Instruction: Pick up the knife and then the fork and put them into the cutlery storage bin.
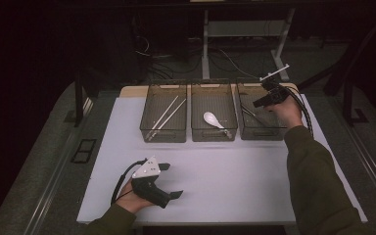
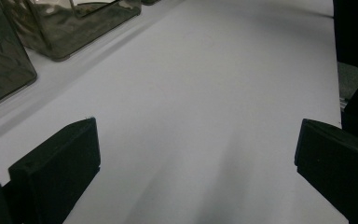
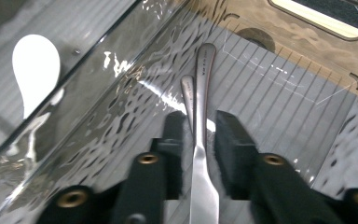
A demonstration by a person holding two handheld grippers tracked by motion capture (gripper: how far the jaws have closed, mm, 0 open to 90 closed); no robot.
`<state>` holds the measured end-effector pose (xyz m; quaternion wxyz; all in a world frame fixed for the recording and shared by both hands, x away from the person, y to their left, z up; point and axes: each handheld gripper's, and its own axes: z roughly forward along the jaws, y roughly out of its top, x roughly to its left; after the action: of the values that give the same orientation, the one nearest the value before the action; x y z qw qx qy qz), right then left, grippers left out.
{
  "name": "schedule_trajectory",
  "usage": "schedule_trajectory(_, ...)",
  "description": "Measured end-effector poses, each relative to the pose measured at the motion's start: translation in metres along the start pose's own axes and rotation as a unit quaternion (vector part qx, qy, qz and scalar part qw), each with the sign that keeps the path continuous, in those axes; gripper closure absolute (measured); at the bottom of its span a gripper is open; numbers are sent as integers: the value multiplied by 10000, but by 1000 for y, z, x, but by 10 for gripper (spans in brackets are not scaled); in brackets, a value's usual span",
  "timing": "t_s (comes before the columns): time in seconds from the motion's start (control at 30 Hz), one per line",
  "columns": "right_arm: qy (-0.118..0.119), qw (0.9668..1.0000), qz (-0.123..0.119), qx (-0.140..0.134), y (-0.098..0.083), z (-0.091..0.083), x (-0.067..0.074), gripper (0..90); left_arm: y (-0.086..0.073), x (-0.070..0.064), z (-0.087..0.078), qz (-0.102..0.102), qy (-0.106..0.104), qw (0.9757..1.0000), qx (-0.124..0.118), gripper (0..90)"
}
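Right tongs (image 3: 200, 135) low in the right bin (image 1: 262, 133), jaws narrow around a knife (image 3: 204, 186), pads just off it, a second knife (image 3: 187, 93) alongside. Could snag both on lifting, or clip the bin wall. Left tongs (image 1: 171, 180) wide, empty, over the surface (image 1: 235, 176). Counted: three bins, two knives, one spoon (image 1: 213, 119), two chopsticks (image 1: 166, 115).

A lab: papered test table (image 1: 200, 191) (cables (image 1: 152, 61) behind).
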<state>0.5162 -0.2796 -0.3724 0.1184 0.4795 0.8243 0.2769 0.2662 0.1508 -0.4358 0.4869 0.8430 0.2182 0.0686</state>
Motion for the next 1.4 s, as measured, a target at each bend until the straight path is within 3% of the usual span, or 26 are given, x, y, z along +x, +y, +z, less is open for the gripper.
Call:
schedule_trajectory(0.1,-12,9998,28,-175,-4,-6,1,607,0,0,0,-7,13,10000,-15,0)
schedule_trajectory(0.27,163,9991,84,-393,-8,-15,5,472,1,0,-1,1,47,10000,-1,0)
schedule_trajectory(0.4,-65,9985,-82,-534,-13,-18,15,378,1,0,-2,5,67,10000,-1,0)
schedule_trajectory(0.67,116,9955,-105,-934,-28,-27,26,280,1,3,-2,13,81,10000,2,0)
schedule_trajectory(0.87,325,9930,-15,-1136,-44,-35,33,224,1,6,-3,0,82,10000,-5,0)
schedule_trajectory(1.0,492,9895,57,-1360,-57,-42,35,218,0,8,-4,-39,96,9999,-49,0)
schedule_trajectory(1.4,450,9850,-132,-1659,-97,-57,54,199,0,9,-4,-43,57,10000,-49,0)
